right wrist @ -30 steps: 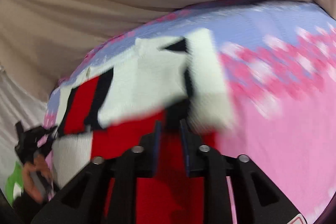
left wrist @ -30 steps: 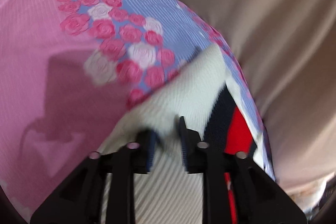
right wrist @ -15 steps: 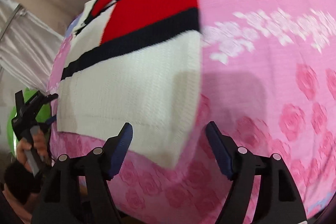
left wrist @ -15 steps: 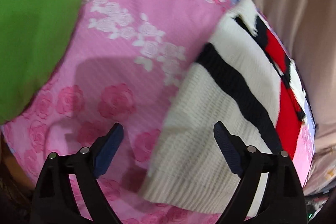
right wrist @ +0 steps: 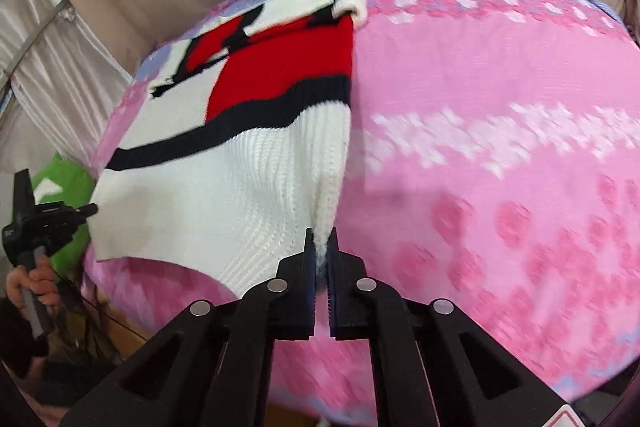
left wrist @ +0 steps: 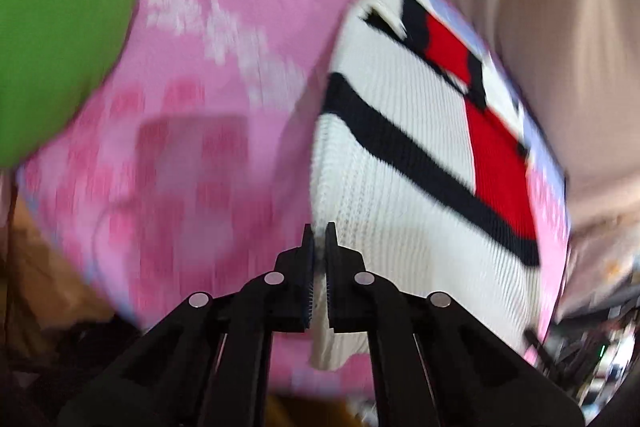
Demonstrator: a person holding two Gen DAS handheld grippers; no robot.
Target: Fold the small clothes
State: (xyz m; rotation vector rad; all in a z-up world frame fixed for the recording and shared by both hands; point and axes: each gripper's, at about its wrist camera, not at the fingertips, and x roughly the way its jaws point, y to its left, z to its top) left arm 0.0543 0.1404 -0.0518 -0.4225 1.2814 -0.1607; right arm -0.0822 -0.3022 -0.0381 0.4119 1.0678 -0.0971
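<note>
Sweater (right wrist: 224, 195), soft limp rib knit lying flat on the pink floral sheet (right wrist: 500, 115), pinched at both near hem corners by left gripper (left wrist: 319, 227) and right gripper (right wrist: 320, 233), jaws clamped on fabric; looks light, should drape, grip corners.

The knit sweater (right wrist: 224, 211) is white with a red block and navy bands. It lies on a pink rose-printed sheet (right wrist: 500, 187) edged lavender at the far side. A green cushion (left wrist: 52, 39) shows at far left.
</note>
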